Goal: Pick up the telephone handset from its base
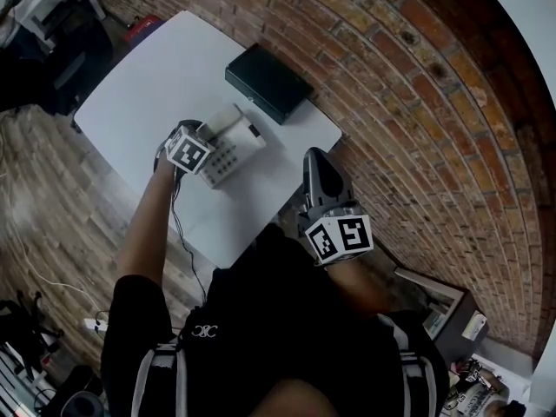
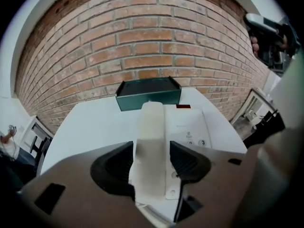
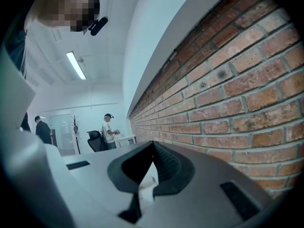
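Note:
A white telephone base (image 1: 246, 139) with a keypad stands on the white table (image 1: 148, 85), near its right edge. The pale handset (image 2: 151, 141) lies along the left side of the base (image 2: 187, 125), in its cradle. My left gripper (image 2: 152, 161) points steeply down over the phone's near end with its jaws wide apart. The handset runs between the two dark pads (image 2: 117, 163), which do not press on it. In the head view the left gripper (image 1: 208, 137) sits right at the phone. My right gripper (image 1: 318, 162) hangs beyond the table's right edge by the brick wall, pointing level, its tips (image 3: 152, 145) closed together and empty.
A dark flat box (image 1: 268, 81) lies behind the phone near the brick wall (image 1: 417, 102); it shows again past the handset (image 2: 148, 93). A thin cable (image 1: 182, 233) drops off the table's near edge. Two people stand far off in the room (image 3: 110, 129).

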A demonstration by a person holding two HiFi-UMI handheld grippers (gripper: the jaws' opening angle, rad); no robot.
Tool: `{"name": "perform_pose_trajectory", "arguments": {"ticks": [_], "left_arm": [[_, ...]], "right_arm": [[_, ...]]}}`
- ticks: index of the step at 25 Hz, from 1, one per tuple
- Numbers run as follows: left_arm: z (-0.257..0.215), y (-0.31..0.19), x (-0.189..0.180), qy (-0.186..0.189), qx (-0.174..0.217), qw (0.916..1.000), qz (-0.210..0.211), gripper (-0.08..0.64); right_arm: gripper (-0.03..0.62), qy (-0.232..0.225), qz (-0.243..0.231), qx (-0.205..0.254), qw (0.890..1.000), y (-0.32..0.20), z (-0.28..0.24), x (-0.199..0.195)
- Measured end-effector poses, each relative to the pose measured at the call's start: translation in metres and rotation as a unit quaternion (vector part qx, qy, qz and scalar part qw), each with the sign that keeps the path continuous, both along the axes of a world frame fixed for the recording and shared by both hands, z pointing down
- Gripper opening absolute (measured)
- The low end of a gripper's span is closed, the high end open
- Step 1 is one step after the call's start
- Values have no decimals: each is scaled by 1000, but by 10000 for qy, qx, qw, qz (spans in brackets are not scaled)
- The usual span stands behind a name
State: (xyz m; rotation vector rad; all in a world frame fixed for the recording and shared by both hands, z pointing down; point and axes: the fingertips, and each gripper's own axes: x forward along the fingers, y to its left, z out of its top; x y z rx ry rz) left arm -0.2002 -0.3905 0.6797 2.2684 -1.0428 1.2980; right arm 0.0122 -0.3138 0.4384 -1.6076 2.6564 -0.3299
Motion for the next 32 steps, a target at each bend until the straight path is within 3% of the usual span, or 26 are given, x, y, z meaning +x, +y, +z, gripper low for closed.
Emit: {"name": "perform_pose_trajectory", "arguments": {"ticks": [6, 16, 21, 32], "left_arm": [[10, -3, 1, -491, -224, 9982, 252, 201], [11, -4, -1, -506, -473, 9975, 166, 193], [1, -2, 2, -515, -174, 9985, 31, 192], [-46, 10, -5, -38, 624, 9968, -507, 189]], "right_arm": [[-2, 56, -15, -84, 9999, -6, 9, 2], [-2, 77, -10, -122, 9999, -3, 10, 7], [-2, 47, 15, -104, 9999, -3, 9, 15], [-2, 8, -223, -74, 9997, 0, 1, 5]]}}
